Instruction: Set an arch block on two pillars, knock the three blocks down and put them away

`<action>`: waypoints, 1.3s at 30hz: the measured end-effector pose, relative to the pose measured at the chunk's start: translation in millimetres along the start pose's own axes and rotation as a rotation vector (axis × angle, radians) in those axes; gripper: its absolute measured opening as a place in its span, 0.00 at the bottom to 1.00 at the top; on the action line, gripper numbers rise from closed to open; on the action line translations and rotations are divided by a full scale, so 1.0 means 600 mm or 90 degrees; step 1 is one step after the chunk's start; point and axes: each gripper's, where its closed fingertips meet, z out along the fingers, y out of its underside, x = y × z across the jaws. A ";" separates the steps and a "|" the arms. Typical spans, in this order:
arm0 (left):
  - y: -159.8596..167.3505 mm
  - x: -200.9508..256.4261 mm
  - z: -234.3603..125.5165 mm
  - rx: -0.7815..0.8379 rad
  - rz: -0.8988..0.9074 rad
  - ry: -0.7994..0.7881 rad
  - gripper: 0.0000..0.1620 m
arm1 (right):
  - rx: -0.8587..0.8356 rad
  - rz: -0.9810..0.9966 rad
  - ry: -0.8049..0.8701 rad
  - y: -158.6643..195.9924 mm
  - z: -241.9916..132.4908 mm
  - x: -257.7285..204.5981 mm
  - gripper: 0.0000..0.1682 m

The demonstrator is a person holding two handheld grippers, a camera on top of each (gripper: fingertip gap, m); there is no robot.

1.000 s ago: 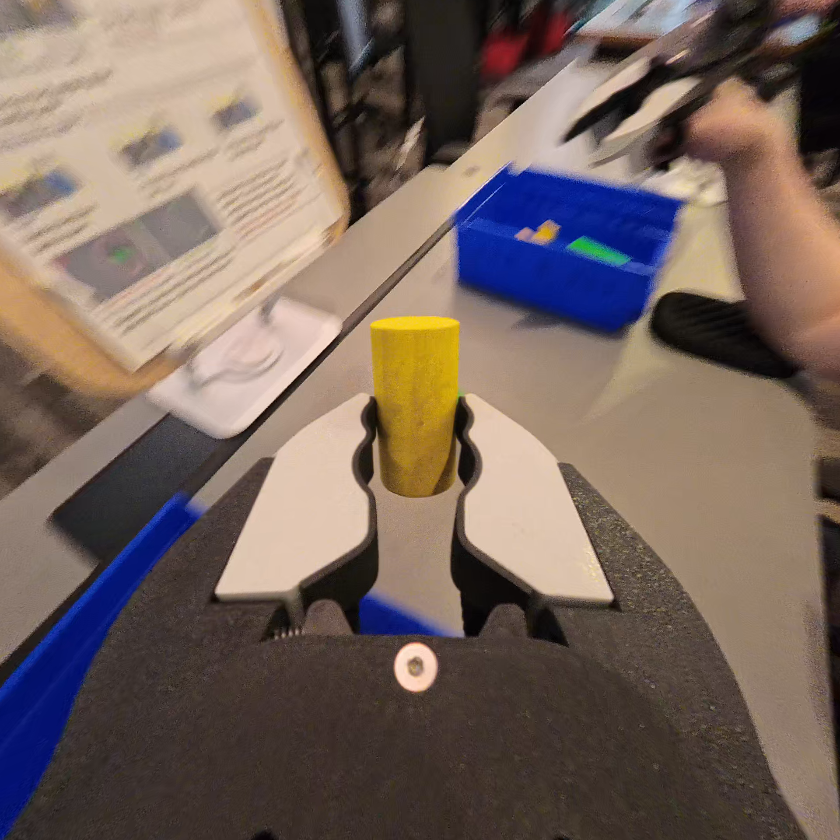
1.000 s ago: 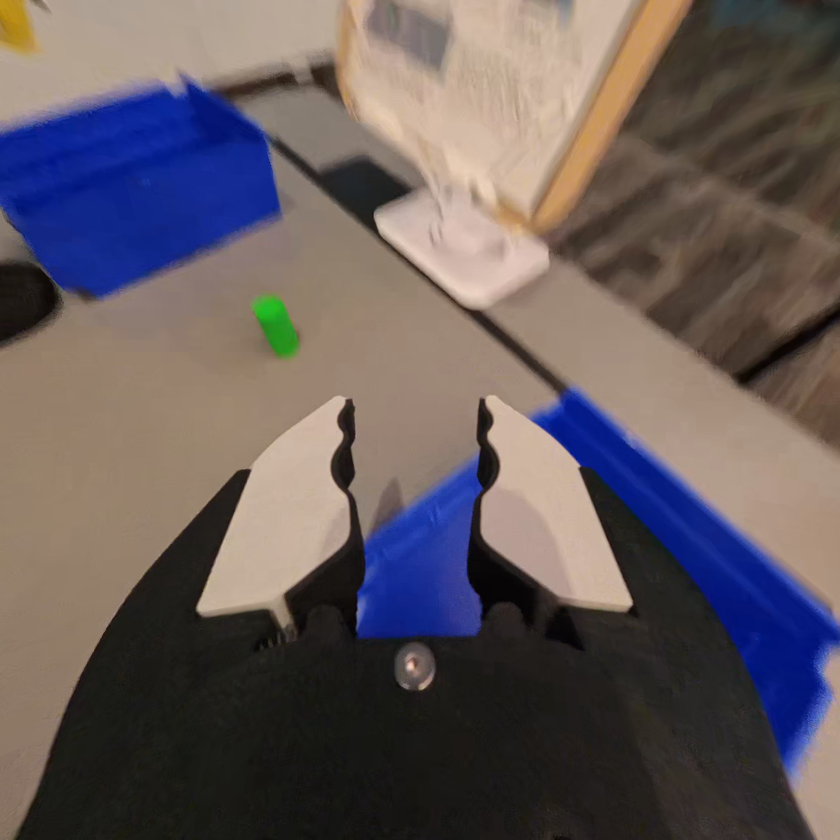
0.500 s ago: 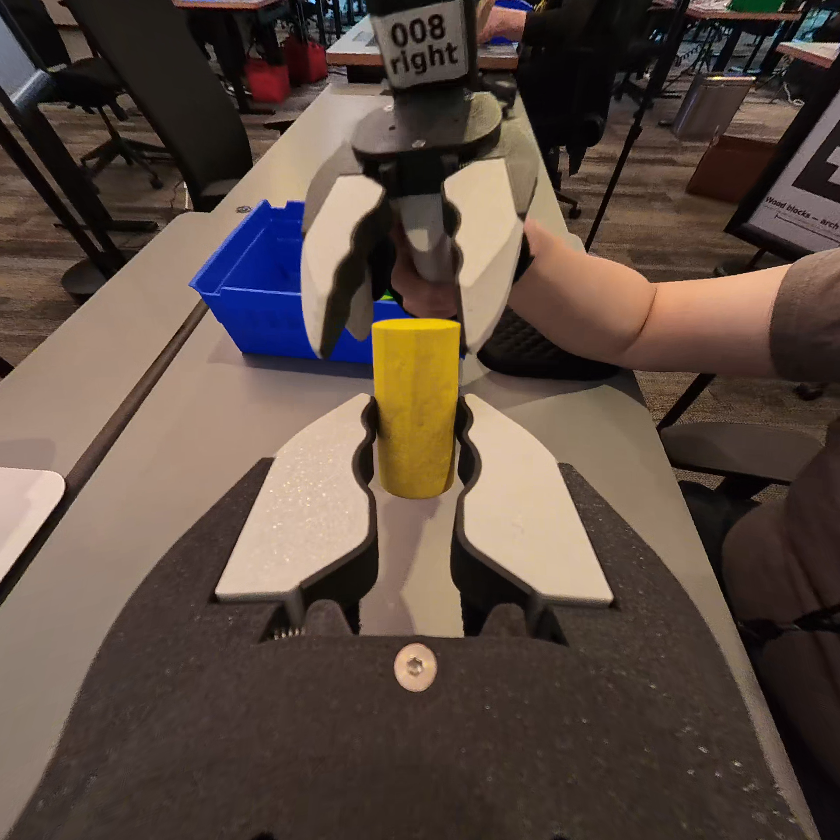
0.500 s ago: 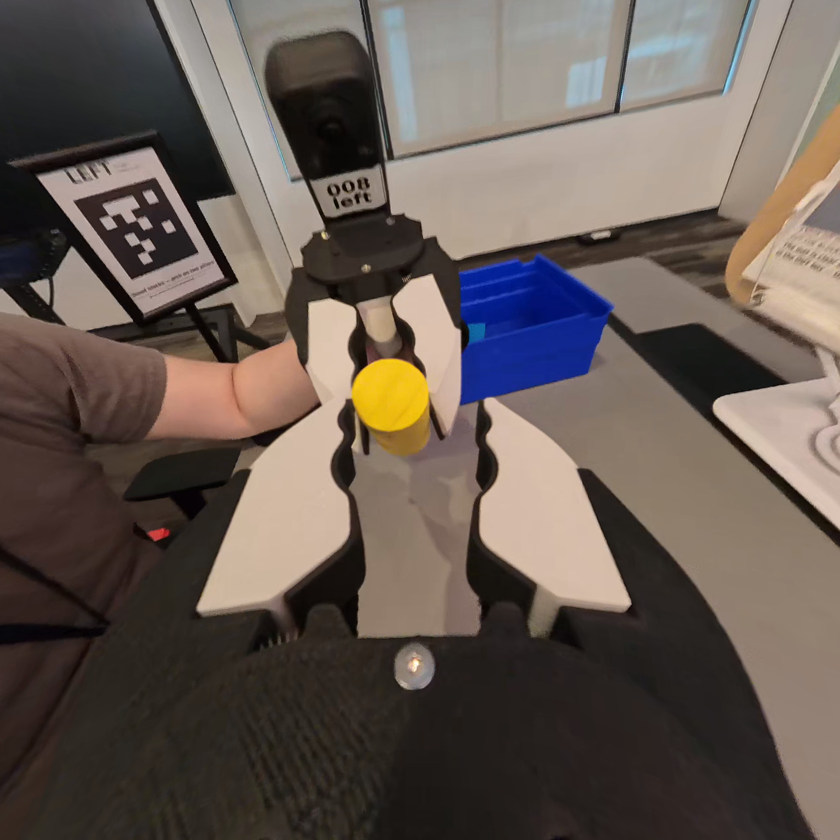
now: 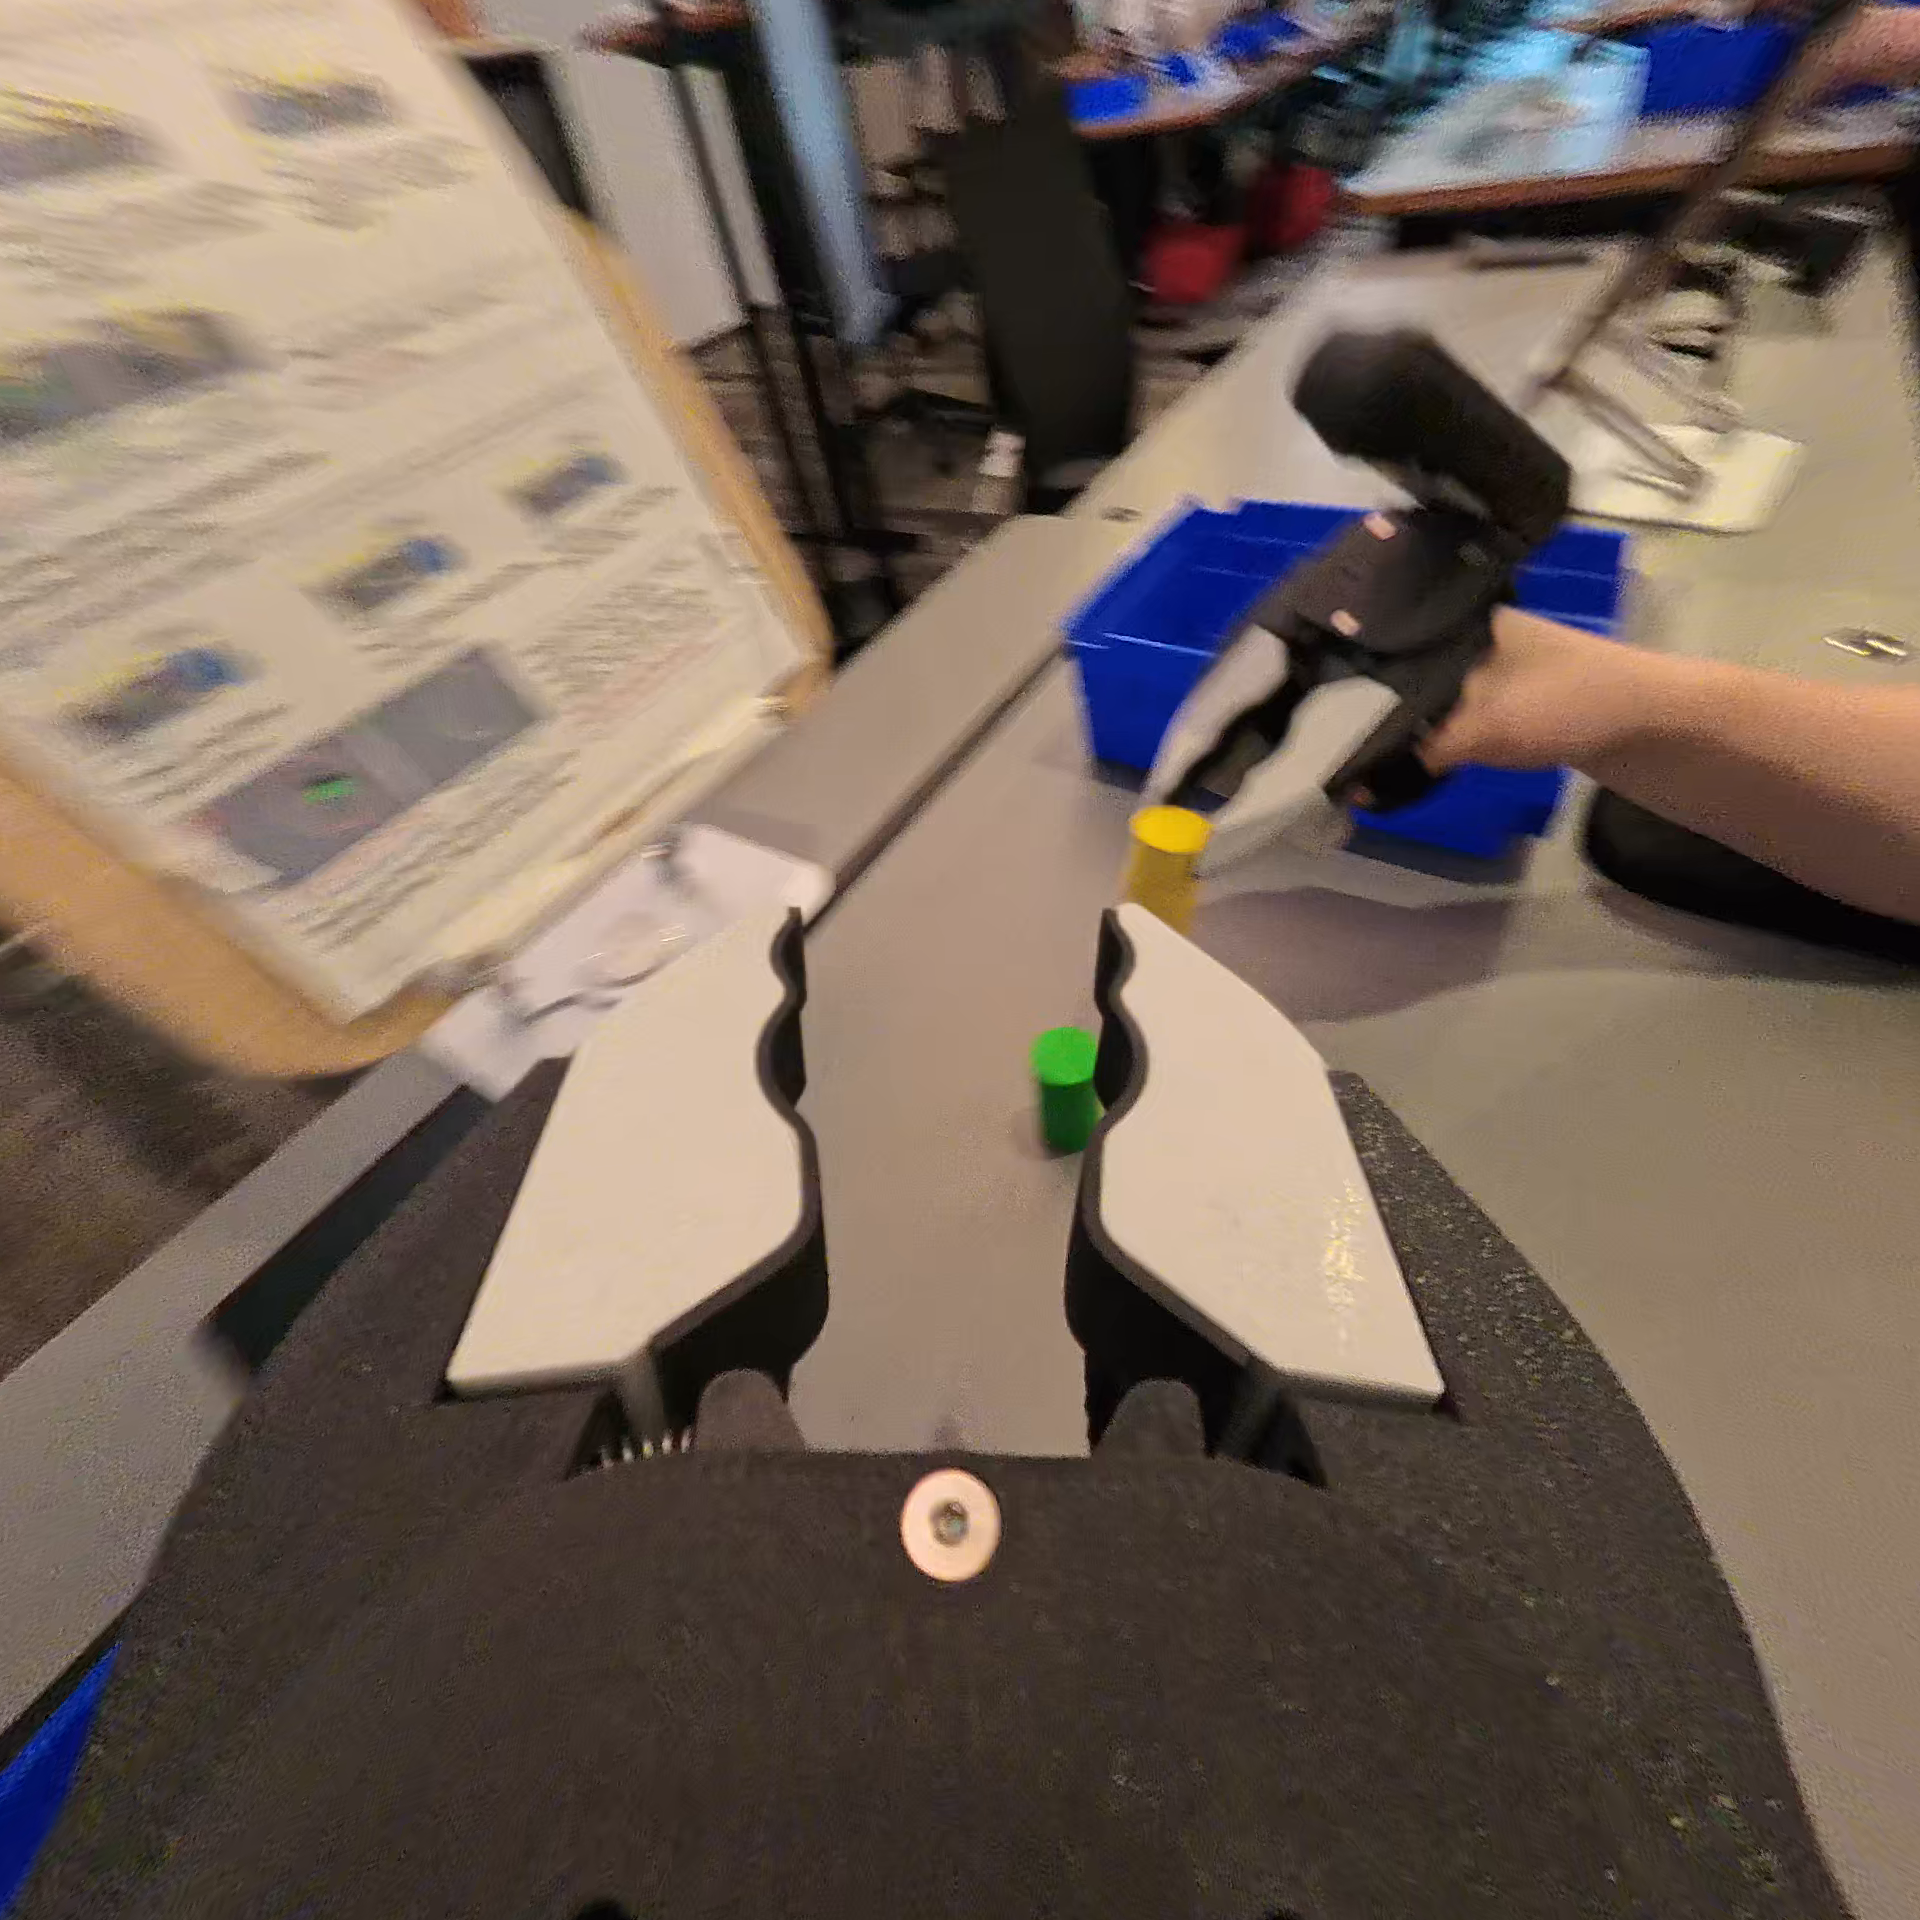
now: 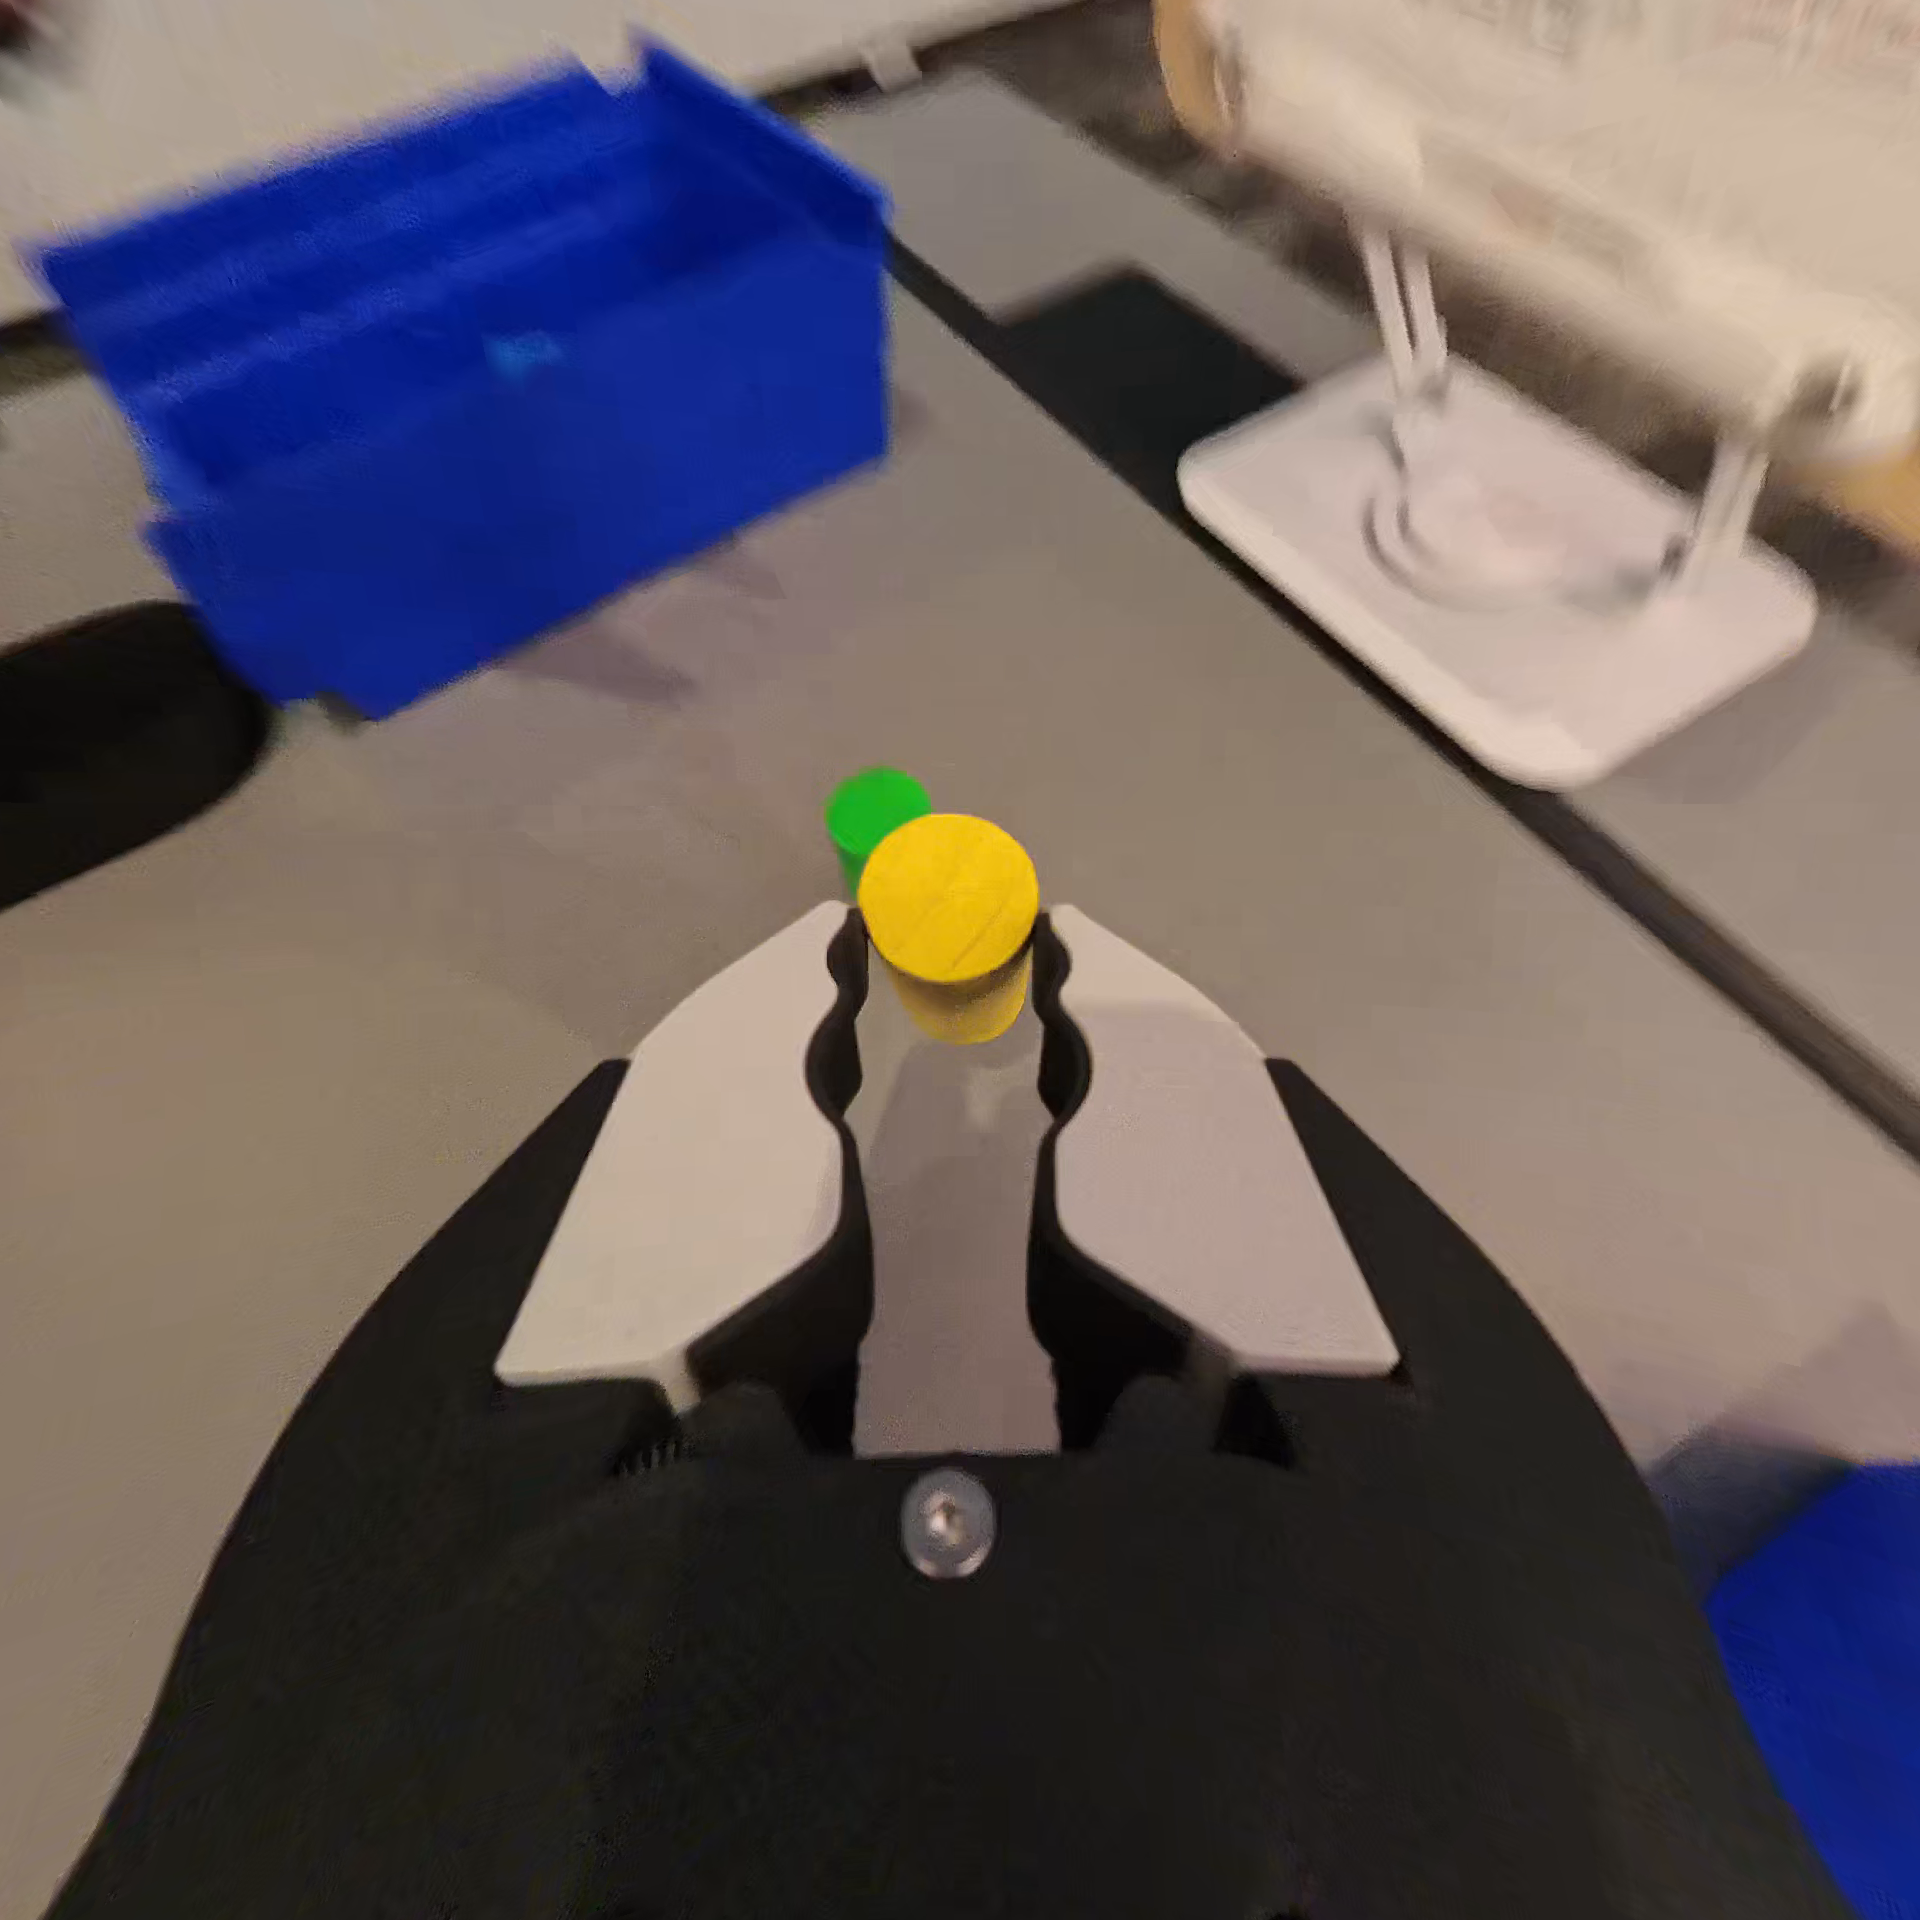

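A yellow cylinder sits upright between my right gripper's fingertips, which are shut on it close to the grey table. A smaller green cylinder stands on the table just behind it. In the left wrist view my left gripper is open and empty above the table, with the green cylinder by its right finger. Farther off, the yellow cylinder shows at the tips of the right gripper. No arch block is in view.
A blue bin stands at the far side of the table; the other blue bin is behind the right gripper. A sign on a white stand base is at the table's edge. A black pad lies beside the bin. My right fingertips sit around 20 cm from my left ones.
The yellow cylinder has passed from my left gripper to my right one. My left gripper opened and drew back. My right gripper closed on the cylinder and brought it down beside the green one.
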 end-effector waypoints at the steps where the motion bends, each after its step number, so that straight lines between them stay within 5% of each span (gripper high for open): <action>1: 0.001 -0.034 -0.037 0.005 -0.011 -0.061 0.32 | -0.028 0.025 0.019 0.020 0.015 0.014 0.19; 5: 0.027 -0.113 -0.161 0.002 -0.054 -0.237 0.28 | -0.070 0.073 0.033 0.068 0.059 0.029 0.19; 9: 0.077 -0.143 -0.219 -0.075 -0.088 -0.313 0.32 | -0.094 0.060 0.040 0.087 0.079 0.025 0.19; 14: 0.197 -0.147 -0.215 -0.295 -0.168 -0.291 0.27 | -0.086 0.032 0.052 0.086 0.087 0.023 0.19; 21: 0.298 -0.172 -0.196 -0.455 -0.214 -0.316 0.29 | -0.047 0.035 0.043 0.060 0.073 0.017 0.27; 30: 0.455 -0.192 -0.196 -0.698 -0.319 -0.356 0.50 | -0.044 0.025 0.025 0.055 0.067 0.008 0.27; 39: 0.503 -0.189 -0.200 -0.743 -0.393 -0.344 0.47 | -0.057 0.014 0.021 0.057 0.066 0.002 0.27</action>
